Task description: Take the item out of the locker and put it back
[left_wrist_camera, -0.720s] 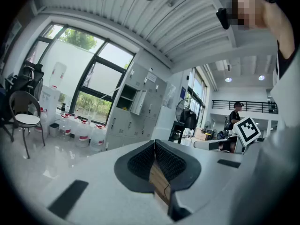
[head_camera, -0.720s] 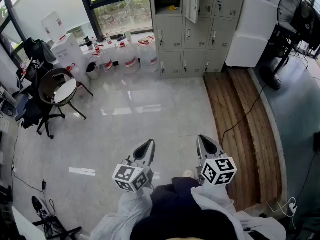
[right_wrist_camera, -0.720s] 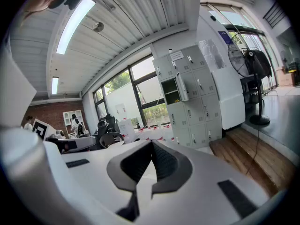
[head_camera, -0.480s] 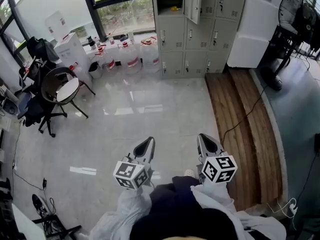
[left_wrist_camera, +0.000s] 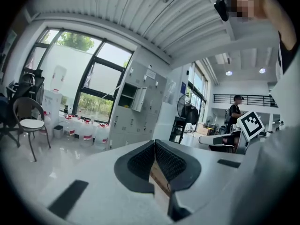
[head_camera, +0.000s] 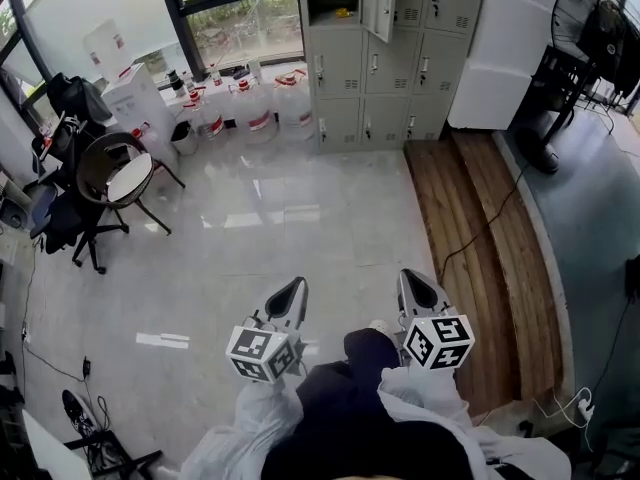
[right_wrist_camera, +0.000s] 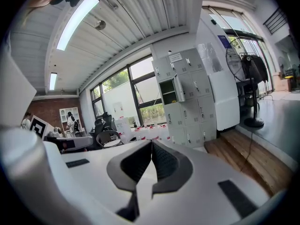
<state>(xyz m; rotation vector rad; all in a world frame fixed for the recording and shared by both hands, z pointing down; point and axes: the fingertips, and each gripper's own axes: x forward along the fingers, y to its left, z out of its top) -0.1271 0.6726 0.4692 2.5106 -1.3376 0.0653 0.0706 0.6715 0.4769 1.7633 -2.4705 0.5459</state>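
As both tools hang low over the glossy pale tiled floor (head_camera: 250, 248), I log them side by side near its close edge, tips pointing toward the lockers. Left gripper (head_camera: 293, 293): black ribbed pads pressed together at the tips, nothing between them. Right gripper (head_camera: 412, 286): jaws likewise fully together, nothing held. The two sit apart from each other, with the wearer's dark trouser knee (head_camera: 365, 353) just behind and between them.

Grey metal locker bank (head_camera: 370, 68) stands at the floor's far edge, well apart from both grippers. One upper locker door (head_camera: 380, 3) hangs swung open. Small yellow item (head_camera: 343, 13) lies inside that open compartment, on its shelf. I cannot tell what the item is at this range.

Left of the lockers, along the window: row of clear water jugs with red labels (head_camera: 258, 108). Black office chair with a round pale seat (head_camera: 115, 183) sits near the floor's left edge. Strip of brown wooden boards (head_camera: 480, 248) runs down the right side from the lockers toward the close edge, a black cable (head_camera: 490, 223) trailing across it. Black standing fan (head_camera: 585, 28) occupies the far right corner.
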